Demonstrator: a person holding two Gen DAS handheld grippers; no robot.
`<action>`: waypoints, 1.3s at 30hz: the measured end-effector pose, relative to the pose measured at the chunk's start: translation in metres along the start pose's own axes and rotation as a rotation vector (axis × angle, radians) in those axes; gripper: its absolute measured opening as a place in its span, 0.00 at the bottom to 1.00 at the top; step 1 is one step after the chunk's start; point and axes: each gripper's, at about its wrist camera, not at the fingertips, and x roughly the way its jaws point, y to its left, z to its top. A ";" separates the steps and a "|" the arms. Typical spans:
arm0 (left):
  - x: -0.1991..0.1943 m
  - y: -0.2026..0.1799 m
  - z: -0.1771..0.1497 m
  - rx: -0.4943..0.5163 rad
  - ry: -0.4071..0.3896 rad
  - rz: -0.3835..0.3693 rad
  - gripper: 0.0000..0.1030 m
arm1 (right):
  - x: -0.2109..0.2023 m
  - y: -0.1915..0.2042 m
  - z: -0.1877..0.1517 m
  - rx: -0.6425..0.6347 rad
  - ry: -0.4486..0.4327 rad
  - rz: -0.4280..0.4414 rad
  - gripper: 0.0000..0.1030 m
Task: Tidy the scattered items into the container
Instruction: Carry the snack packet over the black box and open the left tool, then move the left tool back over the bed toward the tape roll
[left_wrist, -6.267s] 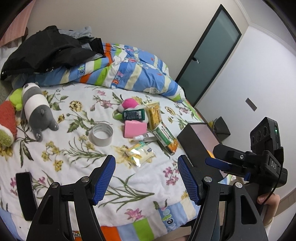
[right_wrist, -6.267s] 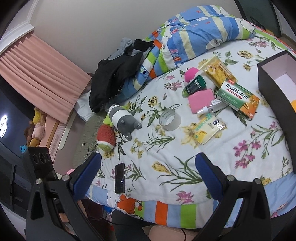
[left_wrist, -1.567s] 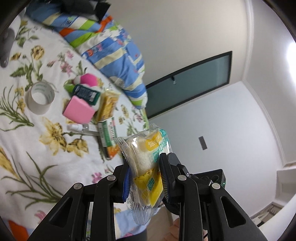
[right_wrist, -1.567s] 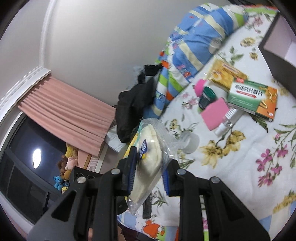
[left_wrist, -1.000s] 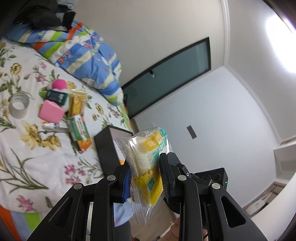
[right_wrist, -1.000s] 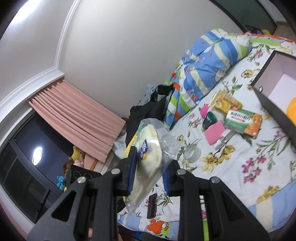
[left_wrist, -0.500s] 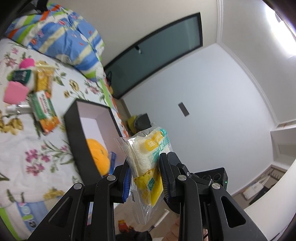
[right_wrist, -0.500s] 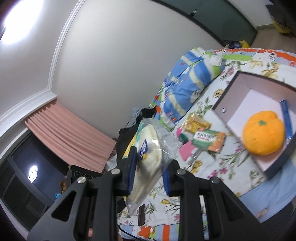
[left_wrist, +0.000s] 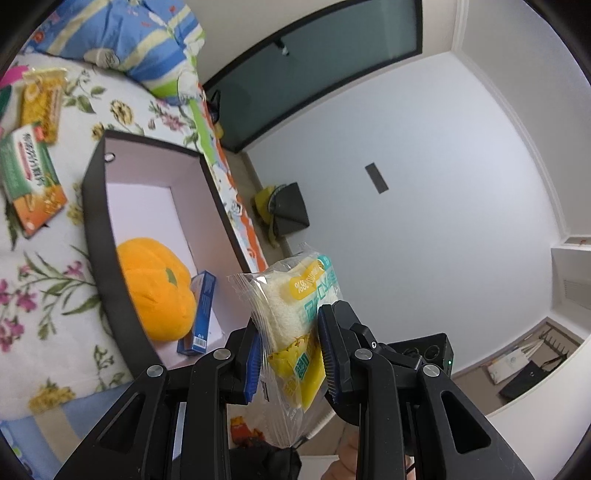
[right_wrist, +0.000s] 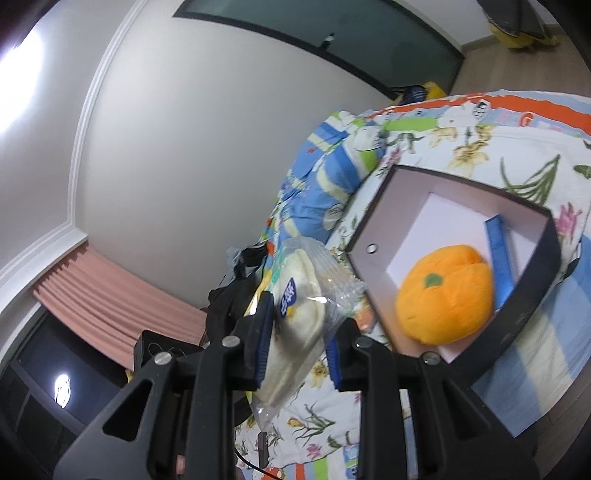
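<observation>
A clear packet of white bread with a yellow-and-teal label hangs in the air, and my left gripper is shut on it. In the right wrist view the same bread packet sits pinched in my right gripper, also shut on it. The black box with a pale lining lies open on the flowered bedspread, down and left of the packet. Inside it rest an orange plush fruit and a slim blue carton. From the right wrist the box lies to the right with the orange plush inside.
A green medicine carton and a yellow snack pack lie on the bed left of the box. A striped blue quilt is bunched beyond them. The bed edge drops to the floor by a dark glass door.
Both views have swung toward the black box, which now looks nearer and larger. The bread packet stays pinched between both pairs of pads. Most loose items have slid out of the left edge.
</observation>
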 end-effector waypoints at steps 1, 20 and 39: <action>0.010 0.002 0.001 -0.004 0.010 0.002 0.27 | 0.000 -0.006 0.003 0.008 -0.002 -0.003 0.26; 0.076 0.055 0.007 -0.078 0.094 0.028 0.27 | 0.025 -0.082 0.026 0.113 0.021 -0.070 0.26; 0.037 0.068 0.011 -0.187 -0.069 0.082 0.77 | -0.005 -0.098 0.029 0.242 -0.135 -0.165 0.93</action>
